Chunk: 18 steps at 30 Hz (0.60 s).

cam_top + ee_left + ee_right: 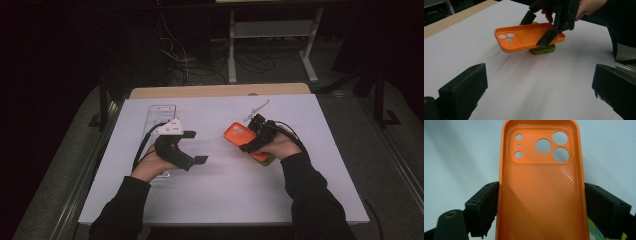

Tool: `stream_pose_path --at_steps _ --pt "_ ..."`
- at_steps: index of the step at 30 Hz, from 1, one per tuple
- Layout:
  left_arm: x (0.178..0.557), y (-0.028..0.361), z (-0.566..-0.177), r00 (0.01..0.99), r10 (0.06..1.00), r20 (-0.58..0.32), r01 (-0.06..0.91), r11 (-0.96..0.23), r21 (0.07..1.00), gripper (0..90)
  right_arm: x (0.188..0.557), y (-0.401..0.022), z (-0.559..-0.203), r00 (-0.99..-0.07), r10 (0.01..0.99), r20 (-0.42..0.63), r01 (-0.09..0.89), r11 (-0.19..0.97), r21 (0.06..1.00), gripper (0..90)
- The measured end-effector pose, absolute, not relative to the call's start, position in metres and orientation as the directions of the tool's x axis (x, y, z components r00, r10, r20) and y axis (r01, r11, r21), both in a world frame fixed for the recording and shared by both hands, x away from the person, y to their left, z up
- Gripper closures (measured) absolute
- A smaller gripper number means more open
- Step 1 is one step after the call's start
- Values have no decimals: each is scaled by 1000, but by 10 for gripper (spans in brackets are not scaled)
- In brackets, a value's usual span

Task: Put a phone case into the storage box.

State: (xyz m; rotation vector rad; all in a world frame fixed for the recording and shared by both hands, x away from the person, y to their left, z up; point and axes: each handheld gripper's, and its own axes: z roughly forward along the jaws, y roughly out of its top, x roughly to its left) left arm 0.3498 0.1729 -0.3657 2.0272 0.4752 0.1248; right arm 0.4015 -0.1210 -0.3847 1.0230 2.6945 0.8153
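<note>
Right gripper clamps the orange phone case across its width, centre-right over the white table (dark room, cables upper frame); left gripper hovers centre-left, jaws apart.

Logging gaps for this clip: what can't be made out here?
- Green thing: left gripper view, mostly covered by the orange phone case.
- Case's lower end: right gripper view, cut off by the bottom edge.
- Clear tray: high view, contents too small; left gripper covers part.
</note>
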Motion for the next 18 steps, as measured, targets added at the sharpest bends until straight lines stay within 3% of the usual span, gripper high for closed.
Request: stream_pose_path --at_steps 10,18 --pt "361 151 -374 932 341 -121 271 -437 858 0 390 -137 -388 -796 603 47 529 656 539 153" --pt "357 151 -372 948 305 -88 238 -502 832 0 383 -133 -391 -872 489 25 419 720 553 153"
